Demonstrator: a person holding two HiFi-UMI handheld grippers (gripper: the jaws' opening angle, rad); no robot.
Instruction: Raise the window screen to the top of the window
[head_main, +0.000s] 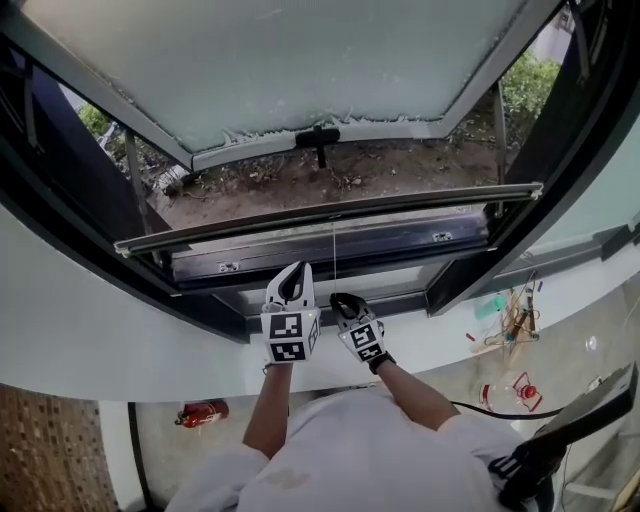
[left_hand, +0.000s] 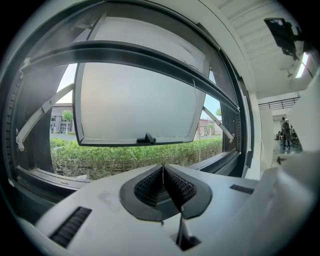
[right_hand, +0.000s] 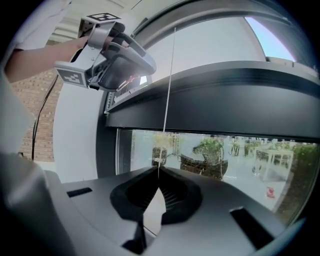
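Note:
The window screen's dark bottom bar (head_main: 330, 214) runs across the open window frame; the same bar (left_hand: 150, 54) arches over the left gripper view. A thin white pull cord (head_main: 334, 255) hangs from it down to my right gripper (head_main: 340, 298). In the right gripper view that gripper (right_hand: 159, 175) is shut on the cord (right_hand: 169, 85), which runs straight up past the dark bar (right_hand: 225, 102). My left gripper (head_main: 293, 272) sits just left of the right one, held up by the frame. Its jaws (left_hand: 163, 169) are shut with nothing between them. It also shows as the left gripper (right_hand: 117, 60) high in the right gripper view.
The outer glass sash (head_main: 290, 70) is swung outward, its black handle (head_main: 319, 140) at the lower edge. A white sill (head_main: 120, 330) lies below the frame. On the floor sit a red fire extinguisher (head_main: 203, 412) and scattered tools (head_main: 510, 325).

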